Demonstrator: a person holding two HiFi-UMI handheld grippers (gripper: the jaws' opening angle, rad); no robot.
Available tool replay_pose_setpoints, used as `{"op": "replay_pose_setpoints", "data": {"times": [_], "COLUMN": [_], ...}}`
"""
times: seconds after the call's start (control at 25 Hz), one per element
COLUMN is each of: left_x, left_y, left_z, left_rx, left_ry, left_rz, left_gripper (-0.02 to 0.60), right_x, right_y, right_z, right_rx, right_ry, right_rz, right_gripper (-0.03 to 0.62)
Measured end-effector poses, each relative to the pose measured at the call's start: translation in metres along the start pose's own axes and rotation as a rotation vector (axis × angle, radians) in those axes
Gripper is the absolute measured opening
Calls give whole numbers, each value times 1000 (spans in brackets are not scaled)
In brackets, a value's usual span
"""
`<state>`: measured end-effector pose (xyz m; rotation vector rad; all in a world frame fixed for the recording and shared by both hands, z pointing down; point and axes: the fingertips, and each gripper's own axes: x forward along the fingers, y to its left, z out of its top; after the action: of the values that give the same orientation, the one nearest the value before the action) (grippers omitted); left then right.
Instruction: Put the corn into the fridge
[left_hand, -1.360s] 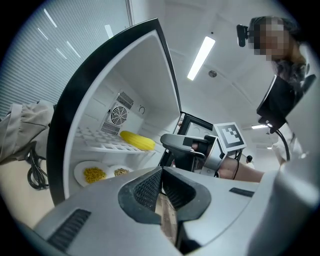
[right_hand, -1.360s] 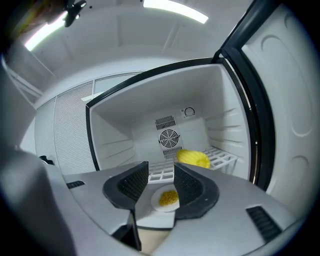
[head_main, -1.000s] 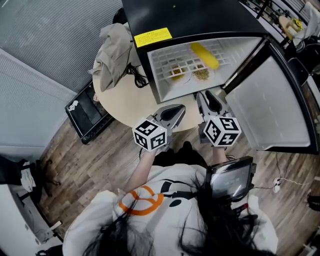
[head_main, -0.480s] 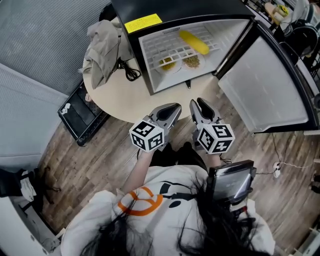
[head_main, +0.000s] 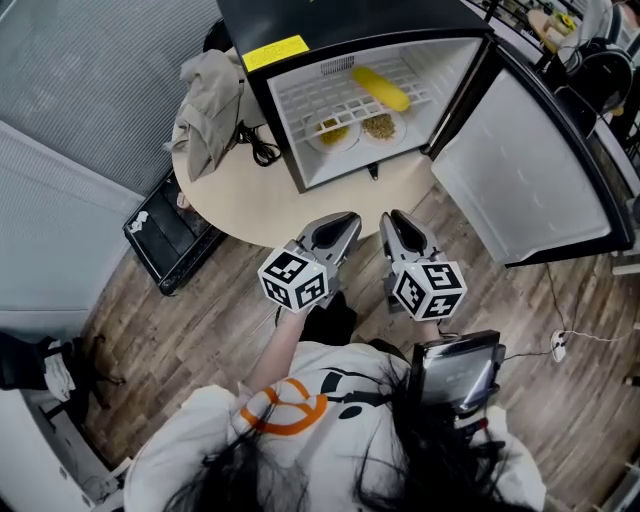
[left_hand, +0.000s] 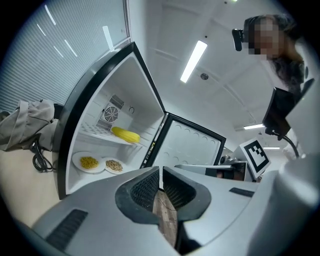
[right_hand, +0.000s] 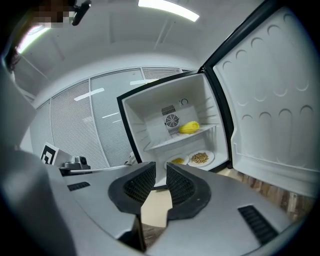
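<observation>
- Fingers (right_hand: 141, 186) of the right gripper (right_hand: 161, 171) stand a narrow gap apart; its jaws have just been closing, with nothing between them.
- Fingers (left_hand: 146, 189) of the left gripper (left_hand: 160, 172) sit only a sliver apart and are likewise empty. Both grippers hover side by side at the near edge of the table, pointing toward the fridge.
- The yellow corn cob (head_main: 380, 88) lies on the white wire shelf (head_main: 320, 95) at the far right of the fridge's inside, well apart from both grippers.
- Below it, on the fridge floor, two white plates sit side by side: the left plate (head_main: 333, 130) holds yellow kernels, the right plate (head_main: 378, 126) brownish grains.
- The small black fridge (head_main: 340, 15) has a white inside, and its door (head_main: 530, 170) is swung wide open to the right.
- It stands on a round beige table (head_main: 260, 200).
- Left of the fridge lie a crumpled grey cloth (head_main: 205, 100) and a coiled black cable (head_main: 258, 150).
</observation>
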<state>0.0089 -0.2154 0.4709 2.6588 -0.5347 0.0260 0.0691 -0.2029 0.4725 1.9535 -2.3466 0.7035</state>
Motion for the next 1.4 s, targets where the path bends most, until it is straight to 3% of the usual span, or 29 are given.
{"op": "replay_pose_setpoints", "data": {"times": [0.8, 1.4], "left_x": [-43, -83], "left_y": [-152, -195], "left_z": [-55, -75], "left_rx": [56, 61], "left_ry": [-36, -72], "left_rz": [97, 144], "left_gripper": [14, 14], "right_x": [-148, -196], "right_y": [6, 29], "right_z": [-44, -70], "right_rx": [-3, 17], "right_ry": [7, 43], "right_rz": [144, 191], "right_gripper": [48, 26]}}
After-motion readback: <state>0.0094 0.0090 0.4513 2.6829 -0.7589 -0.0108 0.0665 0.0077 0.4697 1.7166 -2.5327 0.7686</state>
